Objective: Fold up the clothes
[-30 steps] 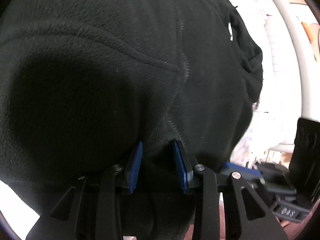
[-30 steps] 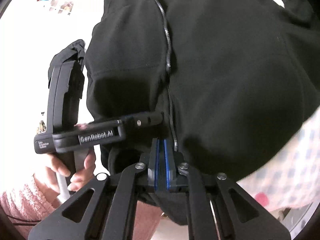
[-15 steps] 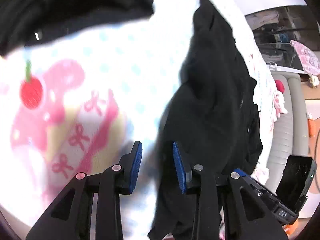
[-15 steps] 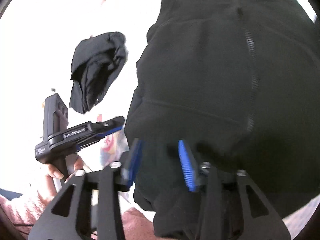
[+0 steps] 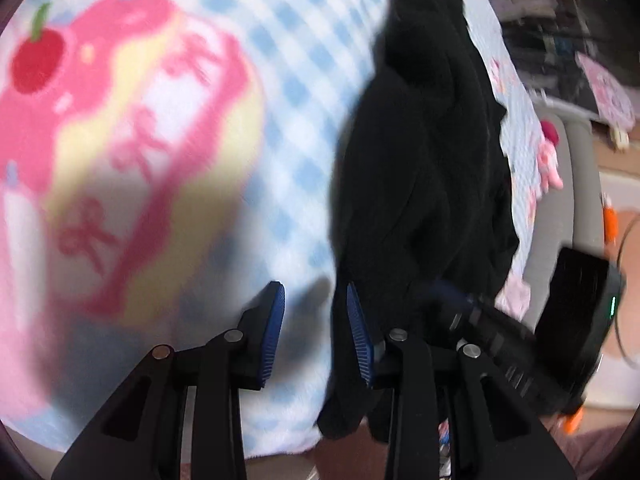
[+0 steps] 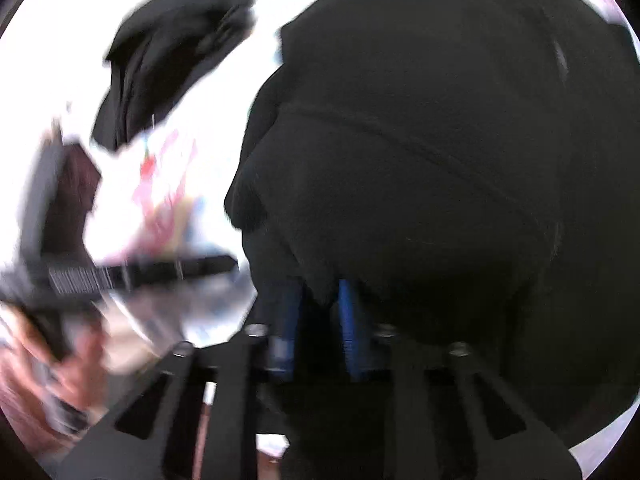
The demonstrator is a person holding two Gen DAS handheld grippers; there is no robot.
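Observation:
A black fleece jacket (image 5: pixel 424 168) lies bunched on a blue-checked blanket (image 5: pixel 304 60) with a pink cake print. My left gripper (image 5: pixel 316 332) hovers open over the blanket, with bare blanket showing between its blue pads. The jacket's edge runs just beside its right finger (image 5: pixel 356 336). In the blurred right wrist view the jacket (image 6: pixel 440 140) fills most of the frame. My right gripper (image 6: pixel 318 320) points steeply down at it. Its jaws are closing on a fold of the fleece, which sits between the pads.
A second dark garment (image 6: pixel 168 60) lies crumpled on the blanket at the far left. A hand (image 6: pixel 76 360) holds the left gripper's body (image 6: pixel 120 276) beside the jacket. A grey padded edge (image 5: pixel 576 184) and cluttered shelves lie beyond the blanket's right side.
The left gripper has left the fleece and swung over to bare blanket beside the jacket. The right gripper was shut, opened wide, and now its pads have come in around a fleece fold.

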